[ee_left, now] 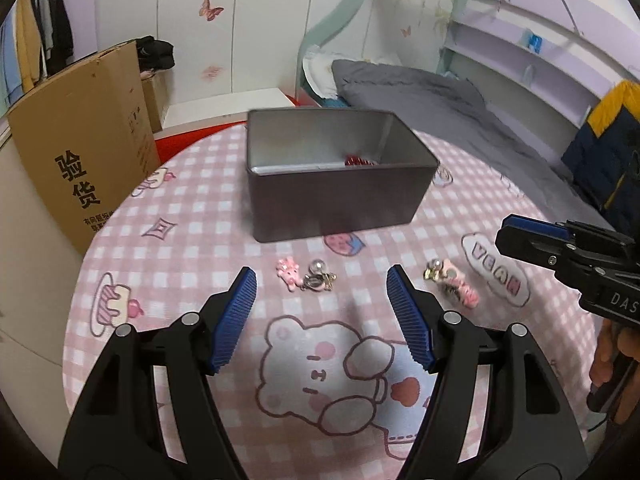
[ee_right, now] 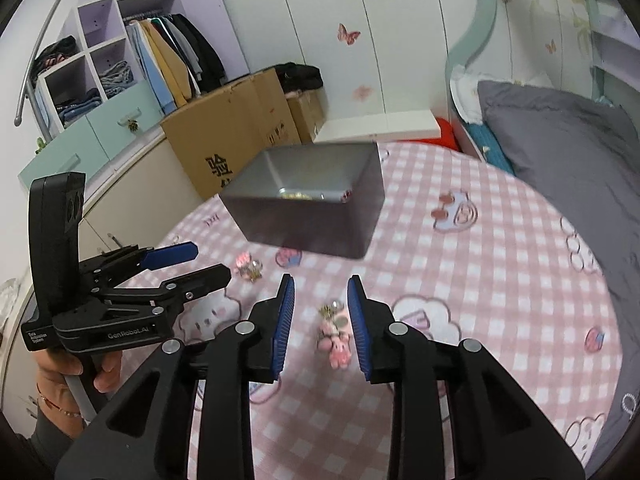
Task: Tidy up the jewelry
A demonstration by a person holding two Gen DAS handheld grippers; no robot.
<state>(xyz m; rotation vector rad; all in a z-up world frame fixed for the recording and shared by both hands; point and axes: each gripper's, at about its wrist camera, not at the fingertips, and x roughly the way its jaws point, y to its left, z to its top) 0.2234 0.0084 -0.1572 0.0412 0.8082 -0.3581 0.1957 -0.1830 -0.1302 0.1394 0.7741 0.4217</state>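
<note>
A grey metal tin (ee_left: 336, 196) stands open on the pink checked tablecloth (ee_left: 200, 216), with red jewelry (ee_left: 358, 160) inside. Two pink charm earrings lie in front of it. The left one (ee_left: 306, 275) lies just beyond my open, empty left gripper (ee_left: 322, 280). The right one (ee_left: 454, 282) lies between the open jaws of my right gripper (ee_right: 320, 292), also seen in the right wrist view (ee_right: 336, 336). The tin shows in the right wrist view (ee_right: 316, 204), with the left earring (ee_right: 248, 266) near the left gripper (ee_right: 200, 264).
A cardboard box (ee_left: 80, 152) stands left of the round table. A bed with a grey duvet (ee_left: 440, 100) lies behind and right. A wardrobe with clothes (ee_right: 168, 56) is at the far left. The table edge curves close on the left (ee_left: 76, 280).
</note>
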